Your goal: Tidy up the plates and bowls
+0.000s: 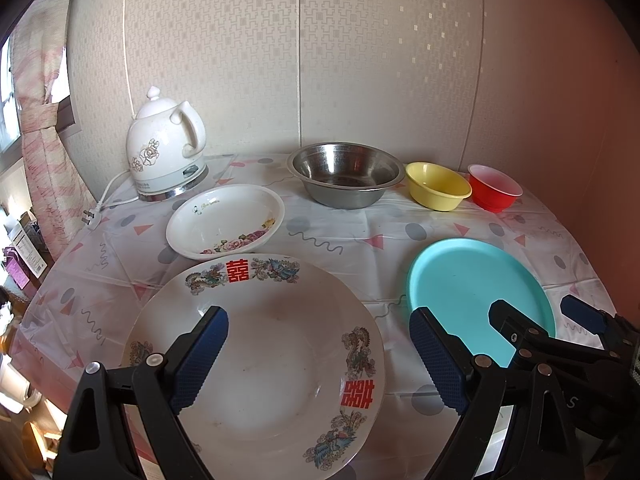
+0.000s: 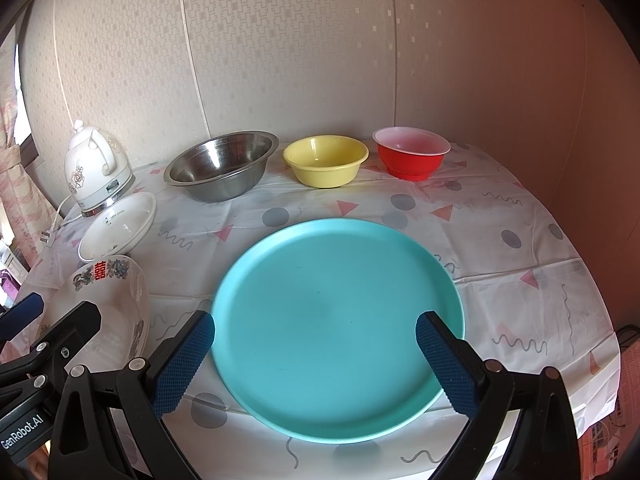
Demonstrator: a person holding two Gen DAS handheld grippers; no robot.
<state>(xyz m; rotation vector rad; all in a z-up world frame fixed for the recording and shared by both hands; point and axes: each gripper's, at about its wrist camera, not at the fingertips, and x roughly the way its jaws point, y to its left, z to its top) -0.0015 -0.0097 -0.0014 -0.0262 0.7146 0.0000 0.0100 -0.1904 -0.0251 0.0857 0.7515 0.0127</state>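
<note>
A large white plate with red characters and dragons [image 1: 264, 364] lies at the table's near left. My left gripper [image 1: 318, 356] hangs open over it, holding nothing. A turquoise plate [image 2: 338, 328] lies at the near right, and my right gripper [image 2: 316, 356] stands open above its near half, empty. Behind the big plate is a smaller white floral dish [image 1: 226, 220]. Along the back wall stand a steel bowl [image 1: 346, 174], a yellow bowl [image 1: 438, 186] and a red bowl [image 1: 495, 188]. The right gripper [image 1: 544, 318] also shows in the left wrist view.
A white electric kettle [image 1: 166, 146] stands at the back left, its cord and plug [image 1: 90, 216] trailing on the patterned tablecloth [image 2: 520, 248]. A papered wall runs close behind the bowls. A tied curtain [image 1: 44, 152] hangs on the left. The table drops off at the near and right edges.
</note>
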